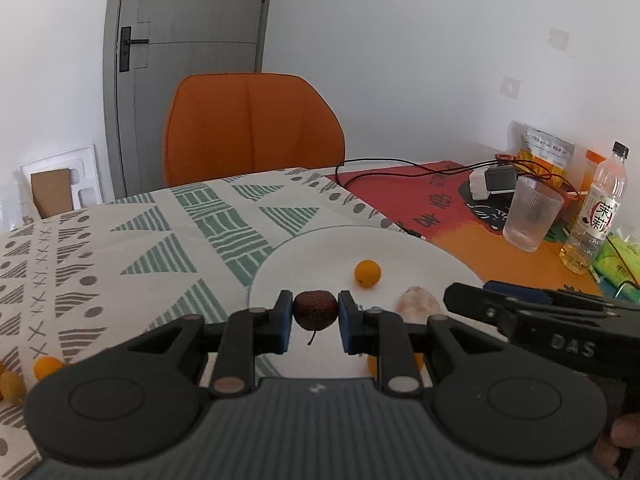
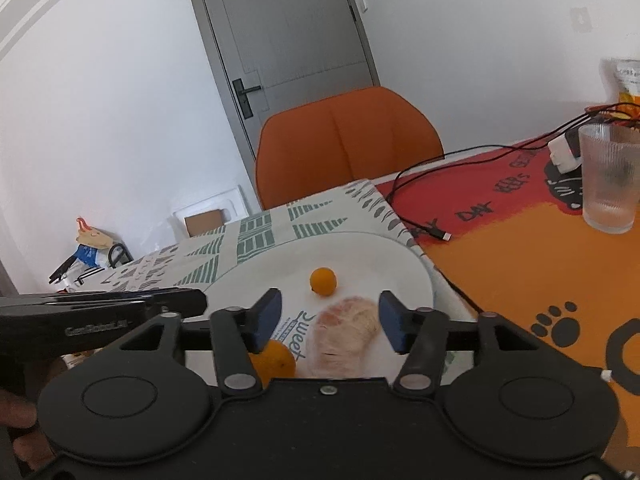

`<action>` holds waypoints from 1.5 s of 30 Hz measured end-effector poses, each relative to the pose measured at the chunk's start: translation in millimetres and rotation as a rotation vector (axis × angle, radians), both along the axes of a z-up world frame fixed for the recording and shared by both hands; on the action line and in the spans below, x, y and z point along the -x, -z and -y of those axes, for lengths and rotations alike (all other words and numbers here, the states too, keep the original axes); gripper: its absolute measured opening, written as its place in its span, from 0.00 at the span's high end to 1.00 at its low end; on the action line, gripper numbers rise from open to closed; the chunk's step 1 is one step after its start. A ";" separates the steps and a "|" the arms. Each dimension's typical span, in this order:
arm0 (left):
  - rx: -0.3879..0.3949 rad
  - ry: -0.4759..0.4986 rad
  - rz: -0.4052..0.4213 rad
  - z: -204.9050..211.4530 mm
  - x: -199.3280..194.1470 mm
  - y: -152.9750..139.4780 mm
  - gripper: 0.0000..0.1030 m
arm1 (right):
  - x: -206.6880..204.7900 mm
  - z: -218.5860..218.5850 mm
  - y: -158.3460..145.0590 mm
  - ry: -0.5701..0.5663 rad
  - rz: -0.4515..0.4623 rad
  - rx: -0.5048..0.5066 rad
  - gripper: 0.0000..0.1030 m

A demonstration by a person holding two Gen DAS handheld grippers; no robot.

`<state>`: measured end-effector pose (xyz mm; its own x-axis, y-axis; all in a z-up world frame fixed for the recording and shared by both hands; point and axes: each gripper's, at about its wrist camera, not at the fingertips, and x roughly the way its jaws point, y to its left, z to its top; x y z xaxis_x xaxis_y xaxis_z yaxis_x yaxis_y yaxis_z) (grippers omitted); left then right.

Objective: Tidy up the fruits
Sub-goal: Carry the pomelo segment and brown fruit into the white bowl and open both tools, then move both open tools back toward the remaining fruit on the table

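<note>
A small dark red fruit [image 1: 315,310] with a thin stem sat clamped between the blue pads of the left gripper [image 1: 315,316], at the lower centre of the frame, over the near rim of a white plate [image 1: 320,248]. A small round orange fruit [image 1: 367,273] lay on the plate just beyond. The right gripper [image 2: 329,322] stood open, its pads apart on either side of a pale pink wrapped fruit [image 2: 346,332] without touching it; the word "Sweet" showed beside it. Another orange fruit [image 2: 274,362] was half hidden behind the left pad. At the right of the frame a bottle [image 1: 596,212] bore Chinese characters, and the red-and-orange mat [image 2: 520,240] read "DAY"; its other words were hard to make out
</note>
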<state>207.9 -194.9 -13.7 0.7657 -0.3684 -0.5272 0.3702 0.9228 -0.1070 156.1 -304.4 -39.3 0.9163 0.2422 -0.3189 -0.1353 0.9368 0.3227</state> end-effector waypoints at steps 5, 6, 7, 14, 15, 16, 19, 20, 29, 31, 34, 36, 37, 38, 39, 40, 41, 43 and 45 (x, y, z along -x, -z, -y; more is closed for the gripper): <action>0.007 0.016 -0.008 5.5 -3.1 0.2 0.78 | 5.7 2.4 3.2 -0.019 -0.021 -0.002 0.46; 0.009 0.018 -0.006 6.1 -3.0 -0.5 0.77 | 6.5 1.3 4.3 -0.021 -0.026 0.002 0.46; 0.009 0.020 -0.006 6.5 -3.1 -1.2 0.74 | 6.9 0.0 5.2 -0.025 -0.030 0.006 0.46; 0.011 -0.016 0.004 -6.8 2.4 -7.0 0.52 | 8.6 -4.3 7.4 -0.036 -0.040 0.005 0.45; 0.011 -0.027 0.010 -10.7 4.1 -8.2 0.49 | 8.2 -4.9 7.5 -0.037 -0.042 0.001 0.45; 0.010 -0.037 0.015 -14.3 5.6 -9.2 0.46 | 8.1 -5.8 7.3 -0.040 -0.043 -0.001 0.44; 0.002 -0.065 0.029 -24.2 9.5 -12.2 0.36 | 8.2 -10.0 6.1 -0.043 -0.038 0.000 0.39; -0.005 -0.077 0.031 -27.4 10.5 -13.0 0.30 | 8.6 -11.9 5.8 -0.047 -0.037 0.002 0.39; -0.006 -0.178 0.030 -58.2 19.9 -15.8 0.12 | 12.9 -28.8 0.3 -0.073 -0.023 0.022 0.24; -0.008 -0.196 0.031 -64.9 22.5 -16.6 0.11 | 13.9 -31.9 -0.4 -0.073 -0.022 0.023 0.16; -0.004 -0.220 0.038 -75.6 27.0 -18.6 0.08 | 15.3 -36.9 -2.2 -0.076 -0.017 0.025 0.10; 0.004 -0.236 0.038 -83.6 30.2 -19.9 0.07 | 15.8 -40.6 -3.3 -0.076 -0.015 0.029 0.04; 0.007 -0.243 0.039 -87.4 32.2 -20.5 0.07 | 16.1 -42.1 -3.5 -0.078 -0.014 0.029 0.03; 0.008 -0.253 0.040 -91.3 34.1 -21.1 0.07 | 16.2 -43.7 -3.8 -0.082 -0.015 0.027 0.02; 0.008 -0.263 0.041 -95.1 35.9 -21.6 0.07 | 16.1 -45.7 -4.3 -0.088 -0.015 0.024 0.00; 0.008 -0.274 0.045 -99.3 37.7 -22.5 0.07 | 16.4 -47.1 -4.7 -0.093 -0.014 0.021 0.00; 0.010 -0.286 0.050 -104.2 39.4 -23.7 0.07 | 16.8 -49.2 -5.3 -0.097 -0.011 0.019 0.00; 0.017 -0.307 0.057 -112.7 42.7 -26.6 0.07 | 16.6 -52.9 -6.6 -0.107 -0.011 0.018 0.00; 0.022 -0.328 0.067 -122.5 46.4 -29.7 0.07 | 16.7 -57.9 -8.3 -0.121 -0.007 0.019 0.00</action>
